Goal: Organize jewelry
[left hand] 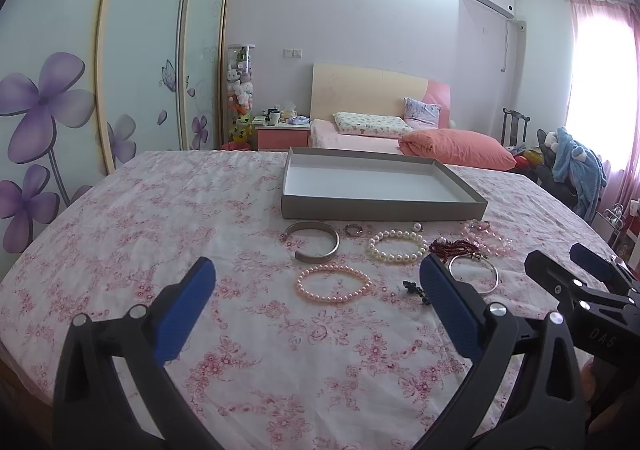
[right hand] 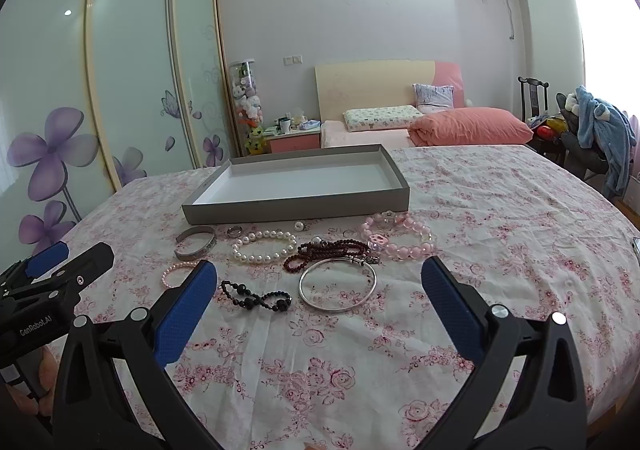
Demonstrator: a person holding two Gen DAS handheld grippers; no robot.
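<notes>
A: Jewelry is all laid out on the flowered cloth point(right hand: 500, 209), mid-frame, just in front of the grey tray point(right hand: 296, 205). Tray is bare inside; nothing moved in yet.

B: Grippers?

A: Left gripper point(left hand: 316, 282) and right gripper point(right hand: 318, 282) both hover low at the bottom of their views, jaws spread wide, nothing between them.

B: Count?

A: Seven bracelets or bangles: one flat metal cuff point(left hand: 316, 244), one white pearl bracelet point(left hand: 397, 246), one small pink pearl bracelet point(left hand: 333, 284), one dark red bead strand point(right hand: 326, 253), one thin silver bangle point(right hand: 338, 288), one black bead bracelet point(right hand: 256, 296), one chunky pink bead bracelet point(right hand: 400, 236). Plus one ring point(left hand: 354, 230) and one loose pearl piece point(right hand: 299, 226), both close to the tray wall. One tray.

B: What could go wrong?

A: My guess: the red strand touches the silver bangle, maybe lies over its clasp, so lifting one may drag the other. Thin bangle lies flat on soft cloth; pads could pinch fabric with it, or slide off. Ring and pearl piece are small, easy to flick against the tray. Bead strands sag, could snag the tray rim. The two grippers sit near each other, so they might bump.
</notes>
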